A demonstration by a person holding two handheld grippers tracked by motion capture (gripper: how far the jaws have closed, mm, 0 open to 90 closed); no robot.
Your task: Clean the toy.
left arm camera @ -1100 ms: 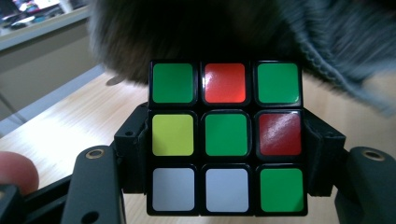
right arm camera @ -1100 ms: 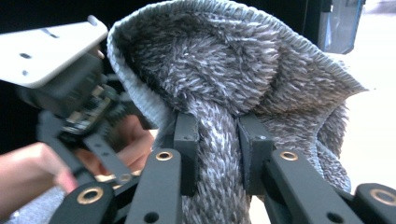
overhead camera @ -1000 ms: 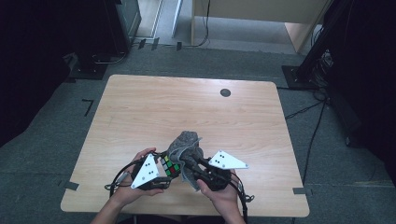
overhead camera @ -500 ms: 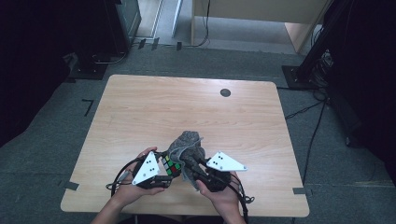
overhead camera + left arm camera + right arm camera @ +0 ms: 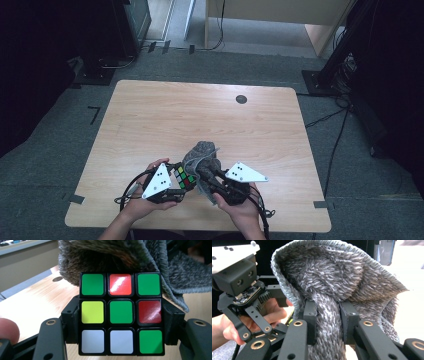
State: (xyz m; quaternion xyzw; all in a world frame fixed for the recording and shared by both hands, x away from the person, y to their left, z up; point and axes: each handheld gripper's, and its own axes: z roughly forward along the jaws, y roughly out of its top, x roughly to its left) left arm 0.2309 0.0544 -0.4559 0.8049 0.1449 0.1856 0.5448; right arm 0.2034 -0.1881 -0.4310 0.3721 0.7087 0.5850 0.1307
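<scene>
Two tools grip: left tool (image 5: 121, 315) clamps cube (image 5: 121, 313), right tool (image 5: 328, 322) pinches cloth (image 5: 332, 282) hiding the cube's top.

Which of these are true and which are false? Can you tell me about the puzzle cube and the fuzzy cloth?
1. The left gripper clamps the puzzle cube. True.
2. The cube's middle square facing the left gripper view is blue. False: it is green.
3. The right gripper pinches the grey fuzzy cloth. True.
4. The cloth lies flat at the table's far edge. False: it is held up beside the cube, near the person.
</scene>
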